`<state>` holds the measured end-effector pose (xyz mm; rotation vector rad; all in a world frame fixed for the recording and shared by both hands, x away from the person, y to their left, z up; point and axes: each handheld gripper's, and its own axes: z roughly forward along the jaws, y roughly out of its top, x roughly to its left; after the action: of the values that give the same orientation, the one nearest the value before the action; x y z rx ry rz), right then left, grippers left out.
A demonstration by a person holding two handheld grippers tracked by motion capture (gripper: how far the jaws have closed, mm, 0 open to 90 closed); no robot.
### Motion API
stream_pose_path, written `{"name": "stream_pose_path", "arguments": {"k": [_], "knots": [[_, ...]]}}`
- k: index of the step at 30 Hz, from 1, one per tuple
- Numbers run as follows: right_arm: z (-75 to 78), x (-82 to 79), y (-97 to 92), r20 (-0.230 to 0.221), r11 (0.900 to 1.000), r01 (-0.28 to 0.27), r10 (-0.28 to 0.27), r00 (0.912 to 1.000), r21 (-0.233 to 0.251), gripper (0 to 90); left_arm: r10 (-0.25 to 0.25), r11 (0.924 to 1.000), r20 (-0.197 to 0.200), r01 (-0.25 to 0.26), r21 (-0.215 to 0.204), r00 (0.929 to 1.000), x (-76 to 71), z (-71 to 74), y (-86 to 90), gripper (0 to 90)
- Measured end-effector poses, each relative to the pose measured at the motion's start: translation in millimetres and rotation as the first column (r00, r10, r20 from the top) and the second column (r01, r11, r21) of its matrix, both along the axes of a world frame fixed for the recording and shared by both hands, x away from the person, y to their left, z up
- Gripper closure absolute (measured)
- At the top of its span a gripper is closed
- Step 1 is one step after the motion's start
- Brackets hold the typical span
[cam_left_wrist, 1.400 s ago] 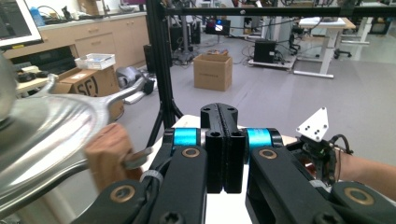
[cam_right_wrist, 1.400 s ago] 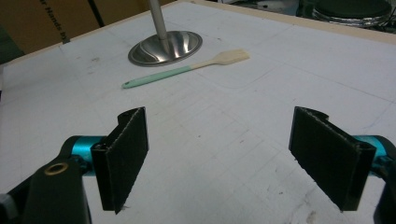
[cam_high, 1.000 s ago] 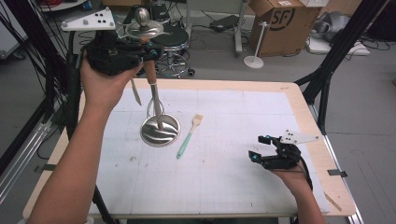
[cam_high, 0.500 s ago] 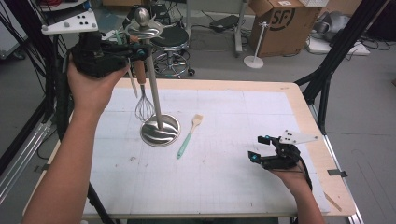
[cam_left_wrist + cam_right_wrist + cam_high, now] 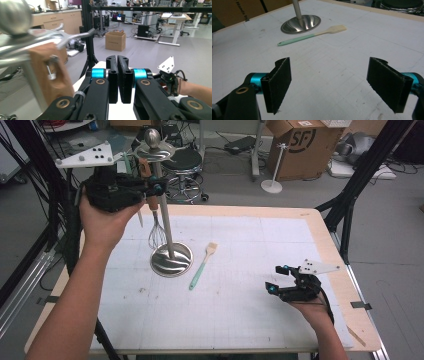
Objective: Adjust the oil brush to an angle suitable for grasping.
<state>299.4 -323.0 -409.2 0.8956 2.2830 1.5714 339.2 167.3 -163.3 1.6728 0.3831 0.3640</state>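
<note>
A steel utensil stand [image 5: 171, 260] rises from a round base at the table's centre-left; its ball top [image 5: 13, 16] sits above hook arms. A whisk [image 5: 156, 234] with a wooden handle [image 5: 47, 75] hangs from one hook, left of the pole. My left gripper [image 5: 159, 187] is held high beside that handle, its jaws shut [image 5: 117, 58] with nothing between them. A mint-handled spatula [image 5: 202, 265] lies right of the base [image 5: 300, 23]. My right gripper [image 5: 277, 278] rests on the table at the front right, open [image 5: 329, 85] and holding nothing.
The wooden table edge [image 5: 320, 227] frames a white gridded mat. Behind the table stand a round stool [image 5: 186, 162] and a cardboard box [image 5: 300, 142]. Black frame legs [image 5: 350, 195] rise at the right, and black poles and cables at the left.
My left hand and gripper moved up and to the left, away from the pole. The whisk now hangs lower beside the pole. The right gripper stayed still.
</note>
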Motion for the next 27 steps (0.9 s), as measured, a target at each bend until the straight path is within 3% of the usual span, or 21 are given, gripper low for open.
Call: {"name": "stream_pose_path", "arguments": {"k": [6, 11, 17, 22, 25, 27], "knots": [[0.2, -0.2, -0.2, 0.002, 1.0000, -0.001, 0.001, 1.0000, 0.000, 19.6, -0.018, 0.9998, -0.006, 0.018, -0.001, 0.9998, -4.4, -9.3, -6.2, 81.9], [0.6, -0.7, -0.7, 0.002, 1.0000, 0.000, 0.000, 1.0000, 0.004, 19.5, -0.021, 0.9993, -0.019, 0.022, 0.031, 0.9996, -6.1, -21.9, -11.0, 79.6], [0.3, -0.5, -0.3, -0.001, 1.0000, -0.001, 0.001, 1.0000, 0.001, 19.5, -0.042, 0.9985, -0.052, 0.044, 0.031, 0.9977, -6.7, -38.4, -11.5, 76.9], [0.0, -0.4, -0.3, 0.000, 1.0000, -0.001, 0.001, 1.0000, 0.002, 19.5, -0.074, 0.9959, -0.081, 0.078, 0.046, 0.9940, -5.2, -53.3, -12.5, 73.8], [0.2, -0.5, -0.8, 0.001, 1.0000, 0.002, -0.002, 1.0000, 0.004, 19.6, -0.096, 0.9943, -0.098, 0.100, 0.037, 0.9906, -4.7, -61.6, -14.4, 72.2], [0.2, -0.7, -0.8, -0.003, 1.0000, 0.002, -0.002, 1.0000, 0.005, 19.6, -0.133, 0.9906, -0.116, 0.136, 0.017, 0.9843, -2.9, -66.4, -15.3, 71.1]]}}
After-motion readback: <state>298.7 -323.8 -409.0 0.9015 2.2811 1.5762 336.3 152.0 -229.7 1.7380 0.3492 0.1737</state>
